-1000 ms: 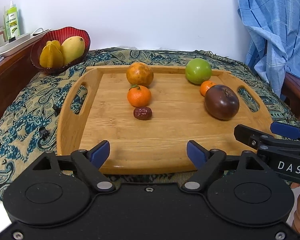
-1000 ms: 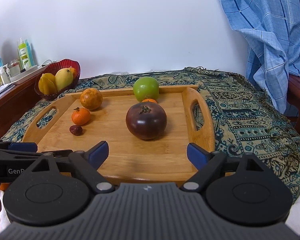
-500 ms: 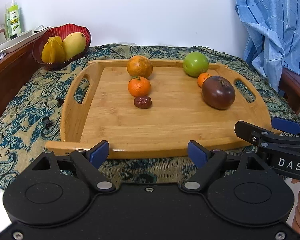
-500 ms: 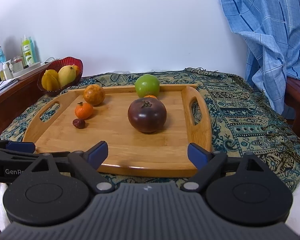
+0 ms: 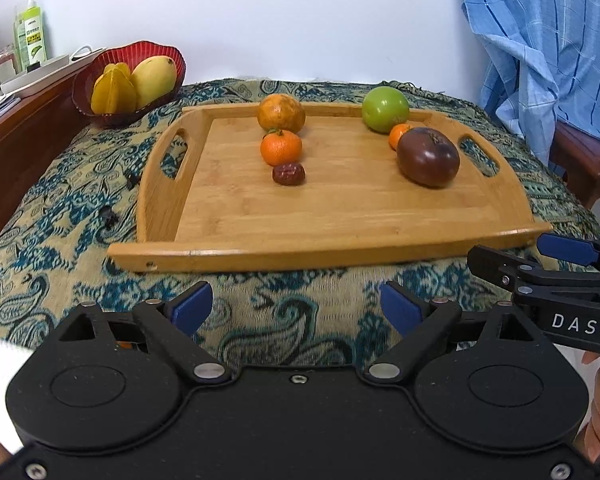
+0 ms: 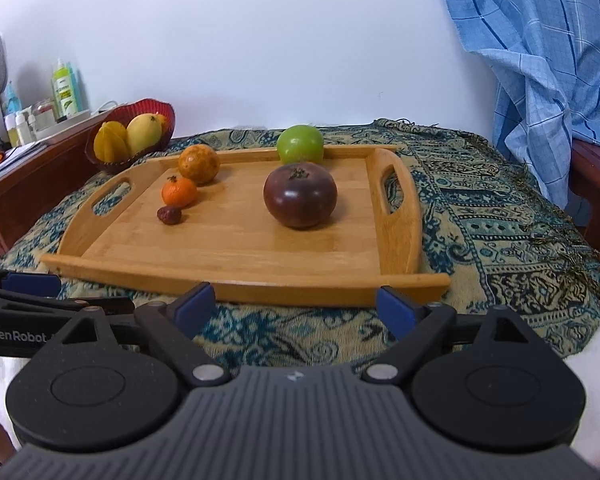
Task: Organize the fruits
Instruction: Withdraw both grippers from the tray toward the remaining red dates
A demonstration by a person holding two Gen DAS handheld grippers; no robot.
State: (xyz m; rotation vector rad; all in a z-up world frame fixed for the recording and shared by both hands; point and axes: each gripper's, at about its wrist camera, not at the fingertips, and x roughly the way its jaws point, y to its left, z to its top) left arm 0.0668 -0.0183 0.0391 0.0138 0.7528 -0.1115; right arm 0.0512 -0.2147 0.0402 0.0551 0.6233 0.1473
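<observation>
A wooden tray [image 5: 340, 216] [image 6: 240, 256] lies on a patterned cloth. On it stand a speckled orange fruit [image 5: 281, 113] [image 6: 199, 163], a tangerine [image 5: 281, 147] [image 6: 179, 192], a dark red date [image 5: 288, 173] [image 6: 169, 215], a green apple [image 5: 385, 109] [image 6: 300, 145], a small orange fruit [image 5: 399, 135] and a dark purple tomato [image 5: 428, 157] [image 6: 300, 195]. My left gripper [image 5: 296, 308] is open and empty, in front of the tray's near edge. My right gripper [image 6: 296, 308] is open and empty, also short of the tray; it shows in the left wrist view [image 5: 540, 264].
A red bowl [image 5: 100, 76] [image 6: 162, 114] holding a starfruit and a mango stands at the back left, by a wooden side table with bottles [image 5: 30, 38]. A blue checked cloth [image 5: 540, 48] hangs at the right over a wooden chair.
Both grippers have drawn back from the tray toward the near side and risen a little. The tray's near edge now lies beyond the fingertips. The fruits have not moved.
</observation>
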